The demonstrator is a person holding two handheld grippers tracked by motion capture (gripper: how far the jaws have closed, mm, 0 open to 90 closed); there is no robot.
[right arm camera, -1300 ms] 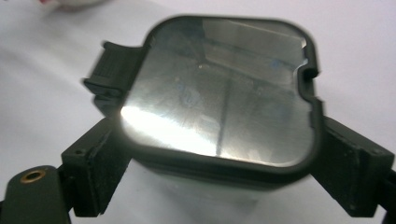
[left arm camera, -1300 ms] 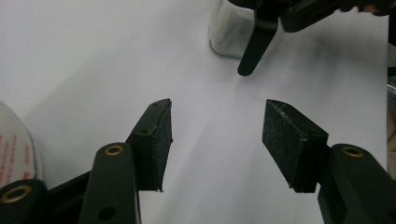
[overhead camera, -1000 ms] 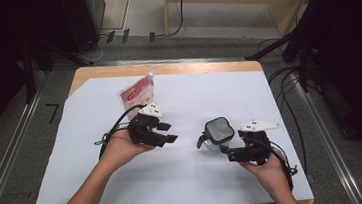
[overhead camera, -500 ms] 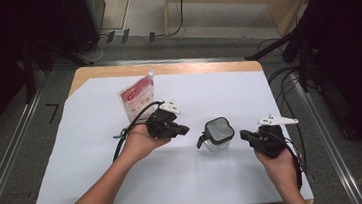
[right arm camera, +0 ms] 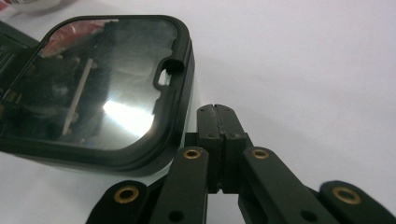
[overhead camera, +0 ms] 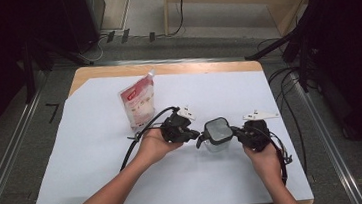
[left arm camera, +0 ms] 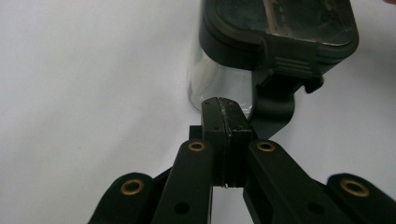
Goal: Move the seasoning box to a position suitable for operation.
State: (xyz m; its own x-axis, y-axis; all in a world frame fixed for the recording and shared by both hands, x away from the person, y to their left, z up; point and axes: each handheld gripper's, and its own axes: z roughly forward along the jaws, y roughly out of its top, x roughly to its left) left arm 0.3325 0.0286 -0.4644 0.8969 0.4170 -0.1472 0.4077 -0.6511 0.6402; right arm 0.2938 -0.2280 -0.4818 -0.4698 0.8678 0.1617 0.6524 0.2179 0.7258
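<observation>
A small clear container (overhead camera: 217, 134) with a dark, glossy lid stands on the white sheet near the table's middle. My left gripper (overhead camera: 194, 134) is shut, with its tips right at the container's left side. In the left gripper view the closed jaws (left arm camera: 225, 106) point at the clear wall (left arm camera: 212, 77) beside the lid's dark latch (left arm camera: 276, 100). My right gripper (overhead camera: 238, 132) is also shut, close against the container's right side. In the right gripper view its tips (right arm camera: 217, 112) sit beside the lid's rim (right arm camera: 180, 93). Nothing is between either pair of jaws.
A red and white pouch (overhead camera: 138, 104) lies on the white sheet (overhead camera: 72, 142) behind and to the left of my left hand. Cables trail from both grippers. The table's wooden edge (overhead camera: 165, 68) runs along the far side, with dark stands and cables beyond.
Both pairs of jaws have closed. My left gripper has moved right, up to the container. My right gripper pulled away to the right, then came back toward it.
</observation>
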